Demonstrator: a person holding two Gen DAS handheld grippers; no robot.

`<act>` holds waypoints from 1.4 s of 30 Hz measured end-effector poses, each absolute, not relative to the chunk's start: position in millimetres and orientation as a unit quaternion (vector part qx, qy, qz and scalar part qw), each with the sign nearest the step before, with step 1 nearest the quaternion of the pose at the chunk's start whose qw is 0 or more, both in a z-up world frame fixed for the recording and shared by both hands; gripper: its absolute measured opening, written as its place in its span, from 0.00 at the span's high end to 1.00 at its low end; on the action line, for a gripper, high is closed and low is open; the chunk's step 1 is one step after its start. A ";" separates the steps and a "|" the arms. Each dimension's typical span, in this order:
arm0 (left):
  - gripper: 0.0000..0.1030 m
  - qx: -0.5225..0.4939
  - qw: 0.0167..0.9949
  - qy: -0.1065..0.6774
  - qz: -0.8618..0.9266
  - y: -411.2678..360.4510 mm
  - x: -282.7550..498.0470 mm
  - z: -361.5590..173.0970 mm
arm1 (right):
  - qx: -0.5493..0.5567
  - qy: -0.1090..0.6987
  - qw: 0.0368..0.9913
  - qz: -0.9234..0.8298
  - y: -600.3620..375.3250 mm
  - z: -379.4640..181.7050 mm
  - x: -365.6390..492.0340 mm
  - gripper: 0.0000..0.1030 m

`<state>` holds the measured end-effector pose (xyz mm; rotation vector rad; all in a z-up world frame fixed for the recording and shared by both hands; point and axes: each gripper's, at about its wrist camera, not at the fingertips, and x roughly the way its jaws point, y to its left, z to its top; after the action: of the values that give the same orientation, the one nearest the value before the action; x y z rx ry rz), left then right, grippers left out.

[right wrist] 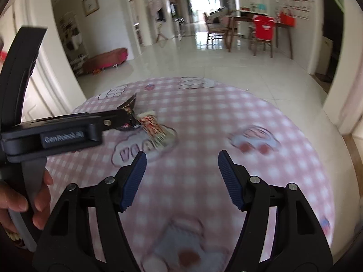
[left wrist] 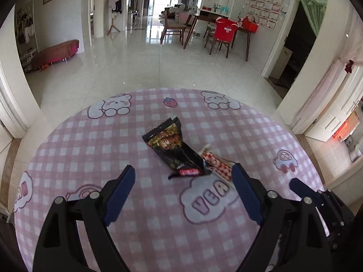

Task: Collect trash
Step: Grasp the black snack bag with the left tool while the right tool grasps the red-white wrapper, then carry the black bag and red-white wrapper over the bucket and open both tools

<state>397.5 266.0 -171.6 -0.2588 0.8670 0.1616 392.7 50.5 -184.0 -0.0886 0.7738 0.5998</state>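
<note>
Over on the left, a hand (right wrist: 25,201) is wrapped around the grey handle of the left gripper (left wrist: 183,176), which reaches out over a round desk (left wrist: 90,147) covered in a pink checked cloth with cartoon bears, a strawberry and a little car printed on it. Its jaws stand wide apart with nothing between the blue ribbed pads (left wrist: 120,192). Just ahead of them lies a black snack wrapper (left wrist: 174,149), crumpled, one serrated end pointing away toward the far edge of the desk and the other end with a red label close to the gripper. Touching that wrapper on its right side is a smaller red-and-white wrapper (left wrist: 215,161), partly tucked behind the left gripper's right finger; whether that finger touches it I cannot tell. Both pieces of trash lie flat on the cloth near the middle of the desk, beside a printed cloud with letters in it.

Further right, the right gripper (right wrist: 181,174) hangs over a bare stretch of the cloth, near the printed car. Its jaws are also parted, holding nothing, and the two wrappers lie off to its left. Beyond the desk a glossy tiled floor (left wrist: 140,63) runs back to a wooden dining table with chairs (left wrist: 217,38), one draped in red.
</note>
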 end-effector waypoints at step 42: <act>0.82 -0.019 0.918 0.391 -0.058 97.2 336.4 -124.7 | 0.071 0.338 0.903 0.254 -95.5 -128.2 334.7 0.89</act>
<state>336.4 97.2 -124.7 -0.0385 0.8039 -0.1190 334.7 -95.5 -128.2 0.1469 0.6992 0.5253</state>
